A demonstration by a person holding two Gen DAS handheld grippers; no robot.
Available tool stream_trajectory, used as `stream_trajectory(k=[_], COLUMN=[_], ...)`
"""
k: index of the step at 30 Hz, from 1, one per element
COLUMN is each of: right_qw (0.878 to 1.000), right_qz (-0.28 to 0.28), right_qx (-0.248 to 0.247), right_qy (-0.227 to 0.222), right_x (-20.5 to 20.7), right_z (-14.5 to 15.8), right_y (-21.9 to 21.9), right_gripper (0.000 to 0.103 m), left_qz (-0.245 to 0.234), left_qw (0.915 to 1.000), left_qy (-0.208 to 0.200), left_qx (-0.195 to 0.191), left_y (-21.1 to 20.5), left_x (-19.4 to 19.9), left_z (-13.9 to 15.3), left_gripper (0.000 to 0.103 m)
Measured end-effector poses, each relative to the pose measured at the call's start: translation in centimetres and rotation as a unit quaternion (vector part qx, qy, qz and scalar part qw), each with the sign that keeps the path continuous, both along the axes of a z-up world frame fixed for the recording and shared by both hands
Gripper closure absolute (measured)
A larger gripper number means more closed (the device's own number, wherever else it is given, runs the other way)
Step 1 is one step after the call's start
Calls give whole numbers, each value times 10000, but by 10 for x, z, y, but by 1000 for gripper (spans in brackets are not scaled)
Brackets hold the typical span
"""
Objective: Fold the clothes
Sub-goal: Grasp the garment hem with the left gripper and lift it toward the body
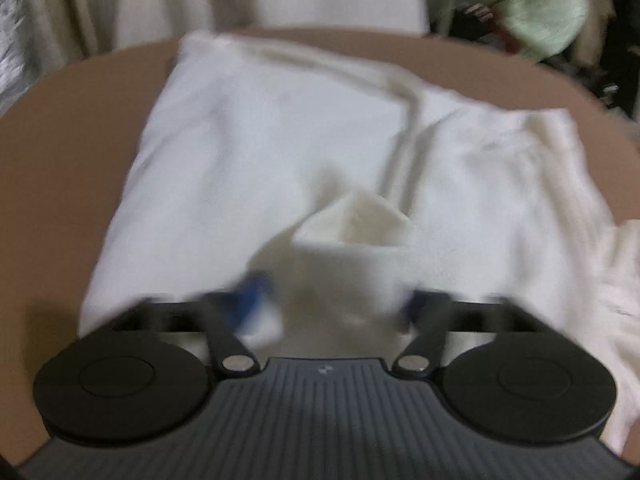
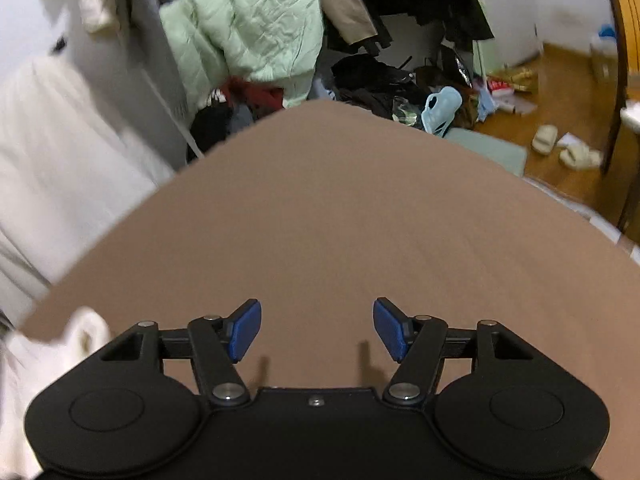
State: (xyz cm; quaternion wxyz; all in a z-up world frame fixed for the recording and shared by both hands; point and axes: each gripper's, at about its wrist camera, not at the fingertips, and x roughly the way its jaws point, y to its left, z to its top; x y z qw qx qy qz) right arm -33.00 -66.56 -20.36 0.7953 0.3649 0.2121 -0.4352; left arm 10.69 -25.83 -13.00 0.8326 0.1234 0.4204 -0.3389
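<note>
White garment (image 1: 280,152) lies spread on the brown table (image 1: 80,152), a crease running far to near, one near flap (image 1: 356,220) turned up. Left gripper (image 1: 340,304): jaws wide apart with cloth between them; grip not discernible through blur. Right gripper (image 2: 317,330): jaws released over bare table, likely parked clear of the fold.

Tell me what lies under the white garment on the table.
The white garment lies on the brown table, bare around its edges. The left gripper is among its folds; anything else beneath is covered.
</note>
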Motion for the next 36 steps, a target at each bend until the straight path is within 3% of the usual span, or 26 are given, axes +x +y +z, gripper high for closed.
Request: stream_trajectory(k=[1, 4, 10, 14, 15, 19, 23, 24, 27, 29, 31, 33, 36], right_qw=[9999, 9988, 9923, 9811, 9771, 9552, 9231, 9145, 8892, 8790, 8797, 8833, 8952], right_qz=[93, 409, 1138, 1877, 2084, 2944, 3843, 4039, 4466, 4617, 4668, 4650, 4403], right_qx=[-54, -278, -255, -96, -97, -181, -47, 105, 798, 1008, 841, 578, 408], right_qy=[-12, -70, -419, -460, -427, -258, -130, -182, -588, -640, -339, 99, 558], right_x=[3, 17, 60, 97, 108, 148, 191, 199, 227, 246, 264, 279, 298], right_z=[7, 27, 40, 44, 46, 56, 60, 60, 66, 68, 64, 56, 35], right_y=[0, 8, 39, 69, 78, 113, 146, 154, 163, 166, 169, 170, 157], right_gripper=[35, 35, 34, 34, 34, 34, 34, 34, 34, 34, 33, 33, 33], left_qz=[61, 117, 186, -86, -204, -899, -1585, -1661, -1628, -1596, -1559, -1548, -1617], left_qw=[9999, 9985, 9889, 9741, 9726, 9684, 9546, 9563, 9723, 9768, 9762, 9741, 9743], left_qy=[-11, -153, -488, -1366, -1379, -755, -122, 59, 666, 1066, 1404, 1507, 1352], left_qx=[-80, -520, -1394, -1801, -1862, -2201, -2518, -2404, -1538, -950, -548, -664, -793], left_y=[4, 23, 61, 76, 79, 91, 103, 102, 92, 85, 80, 83, 87], left_x=[1, -2, -13, -54, -61, -80, -99, -102, -104, -106, -104, -96, -99], left_z=[2, 19, 54, 92, 97, 107, 117, 112, 73, 47, 25, 18, 22], left_gripper=[77, 92, 93, 93, 93, 93, 93, 93, 93, 93, 93, 93, 90])
